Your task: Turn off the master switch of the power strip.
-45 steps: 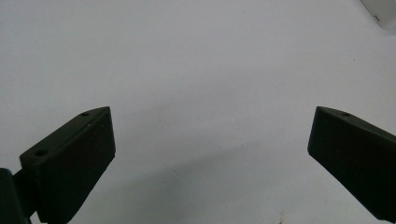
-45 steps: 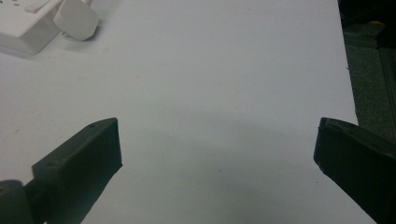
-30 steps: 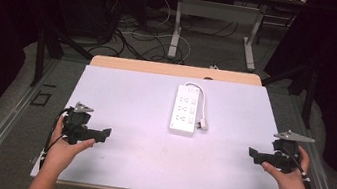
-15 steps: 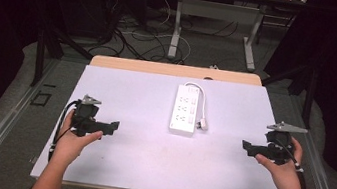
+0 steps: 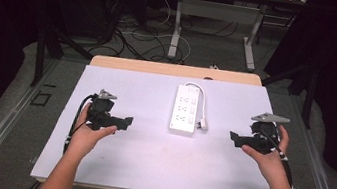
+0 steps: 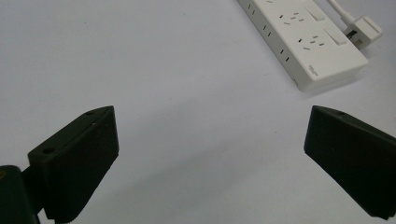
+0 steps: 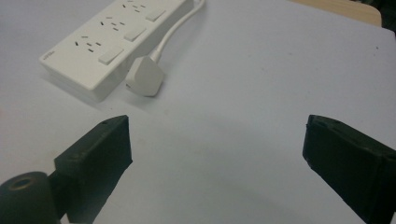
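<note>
Left hand-held gripper spread, empty; right hand-held gripper just narrowing, empty; power strip between

Two black hand-held grippers: left, right; grey triangular top plates, black trailing cables, bare forearms.

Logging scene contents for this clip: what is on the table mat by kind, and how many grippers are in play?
White power strip, with its cord and plug: 1
Black two-jaw grippers, left gripper and right gripper, both with jaws apart and nothing between them: 2
Total: 3
</note>
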Available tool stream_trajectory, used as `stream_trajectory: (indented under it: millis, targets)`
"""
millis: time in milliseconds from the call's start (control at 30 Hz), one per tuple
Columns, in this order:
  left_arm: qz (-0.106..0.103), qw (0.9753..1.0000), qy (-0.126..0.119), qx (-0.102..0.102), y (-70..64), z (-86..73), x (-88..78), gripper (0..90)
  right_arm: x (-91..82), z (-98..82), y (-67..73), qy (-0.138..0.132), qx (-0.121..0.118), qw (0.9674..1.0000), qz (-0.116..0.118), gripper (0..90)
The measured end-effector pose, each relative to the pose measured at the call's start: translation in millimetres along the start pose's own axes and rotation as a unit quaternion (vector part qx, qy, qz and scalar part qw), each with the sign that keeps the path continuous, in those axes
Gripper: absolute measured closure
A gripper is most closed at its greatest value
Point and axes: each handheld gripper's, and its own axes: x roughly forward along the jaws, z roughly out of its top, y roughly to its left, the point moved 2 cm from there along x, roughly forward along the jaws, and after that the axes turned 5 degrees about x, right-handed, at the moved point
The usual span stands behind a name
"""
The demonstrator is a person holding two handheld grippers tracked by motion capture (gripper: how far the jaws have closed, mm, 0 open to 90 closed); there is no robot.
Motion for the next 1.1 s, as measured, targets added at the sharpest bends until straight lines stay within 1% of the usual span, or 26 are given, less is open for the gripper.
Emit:
stream_trajectory:
  millis: [133, 167, 233, 267, 300, 333, 433, 467, 500, 533, 600, 633, 667, 700, 733, 767, 800, 833, 867, 900, 933, 967, 1000, 1033, 1067, 1100]
  targets:
    - [-0.003, 0.9998, -0.012, -0.013, 3.3, 1.7, 4.9, 3.2, 4.2, 11.9, 8.2, 0.0, -0.011, 0.9999, 0.005, 9.3]
    - [0.002, 0.9999, -0.013, -0.011, 4.8, 1.9, 5.9, 3.2, 8.3, 19.7, 14.3, -0.001, -0.021, 0.9997, 0.011, 9.3]
    - [0.0, 0.9999, -0.007, -0.007, 8.7, 2.0, 7.0, 3.2, 12.1, 26.4, 19.2, -0.003, -0.031, 0.9994, 0.017, 10.2]
    - [-0.003, 0.9999, -0.007, -0.014, 10.6, 1.8, 7.2, 3.2, 13.4, 29.0, 21.9, -0.003, -0.033, 0.9993, 0.02, 11.6]
    - [-0.003, 0.9999, -0.007, -0.014, 10.6, 1.8, 7.2, 3.2, 13.4, 29.0, 21.9, -0.003, -0.033, 0.9993, 0.02, 11.6]
    - [-0.004, 0.9999, -0.005, -0.012, 12.5, 1.5, 6.4, 3.1, 17.0, 34.9, 26.8, -0.002, -0.035, 0.999, 0.027, 12.5]
    - [-0.002, 0.9998, -0.012, -0.014, 15.4, 0.2, 6.7, 2.7, 20.9, 39.5, 30.4, -0.002, -0.041, 0.9986, 0.032, 13.4]
    - [0.0, 0.9999, -0.007, -0.012, 16.7, 0.0, 6.0, 0.8, 25.4, 43.8, 33.6, 0.0, -0.048, 0.9983, 0.033, 14.8]
    - [0.001, 0.9999, -0.008, -0.012, 18.0, -0.3, 5.7, 0.8, 25.4, 43.8, 33.6, 0.0, -0.048, 0.9983, 0.033, 14.8]
    - [0.0, 0.9997, -0.014, -0.019, 18.1, -0.4, 5.5, 0.6, 29.3, 48.2, 36.2, 0.004, -0.049, 0.9984, 0.028, 15.0]
    - [0.002, 0.9997, -0.016, -0.018, 20.0, -0.4, 3.8, 0.6, 31.5, 50.3, 37.2, 0.007, -0.051, 0.9983, 0.03, 15.2]
    - [0.007, 0.9995, -0.019, -0.023, 19.5, -0.7, 3.6, 0.6, 33.3, 52.4, 38.7, 0.007, -0.05, 0.9982, 0.031, 15.3]
    - [0.008, 0.9995, -0.023, -0.018, 20.2, -1.2, 3.7, 0.6, 36.8, 57.0, 40.8, 0.01, -0.057, 0.9978, 0.032, 15.5]
    - [0.009, 0.9997, -0.018, -0.015, 20.9, -1.7, 2.7, 0.6, 37.9, 58.9, 41.9, 0.014, -0.058, 0.9977, 0.033, 15.6]
    - [0.012, 0.9996, -0.023, -0.014, 21.2, -2.3, 3.3, 0.6, 37.9, 58.9, 41.9, 0.014, -0.058, 0.9977, 0.033, 15.6]
    - [0.01, 0.9995, -0.024, -0.016, 21.4, -2.8, 3.1, 0.6, 41.4, 64.1, 43.5, 0.015, -0.062, 0.9973, 0.036, 16.6]
    - [0.007, 0.9994, -0.025, -0.02, 21.2, -3.1, 3.1, 0.6, 41.4, 64.1, 43.5, 0.015, -0.062, 0.9973, 0.036, 16.6]
    - [0.009, 0.9995, -0.025, -0.019, 21.9, -3.5, 2.4, 0.6, 44.2, 69.2, 44.9, 0.018, -0.059, 0.9972, 0.043, 20.5]
    - [0.009, 0.9995, -0.024, -0.021, 22.2, -3.8, 2.0, 0.6, 45.5, 71.3, 45.4, 0.02, -0.059, 0.997, 0.046, 20.9]
    - [0.01, 0.9994, -0.024, -0.024, 22.4, -4.1, 1.8, 0.6, 45.5, 71.3, 45.4, 0.02, -0.059, 0.997, 0.046, 20.9]
    - [0.013, 0.9992, -0.027, -0.027, 23.3, -4.8, 1.4, 0.6, 49.1, 76.7, 46.7, 0.022, -0.06, 0.997, 0.044, 20.9]
    - [0.013, 0.9992, -0.027, -0.027, 23.3, -4.8, 1.4, 0.6, 49.1, 76.7, 46.7, 0.022, -0.06, 0.997, 0.044, 20.9]
    - [0.013, 0.9994, -0.023, -0.024, 24.5, -5.1, 0.4, 0.6, 52.5, 81.7, 48.0, 0.025, -0.062, 0.9967, 0.045, 21.2]
    - [0.014, 0.9991, -0.028, -0.029, 24.5, -5.3, 0.4, 0.6, 54.3, 84.1, 48.5, 0.028, -0.062, 0.9967, 0.045, 21.6]
    - [0.015, 0.9992, -0.027, -0.026, 25.6, -5.4, -0.4, 0.6, 55.9, 86.7, 49.1, 0.03, -0.059, 0.9968, 0.045, 21.9]
    - [0.013, 0.9991, -0.028, -0.03, 25.5, -5.5, -1.0, 0.6, 57.4, 89.0, 49.7, 0.032, -0.06, 0.9967, 0.044, 22.5]
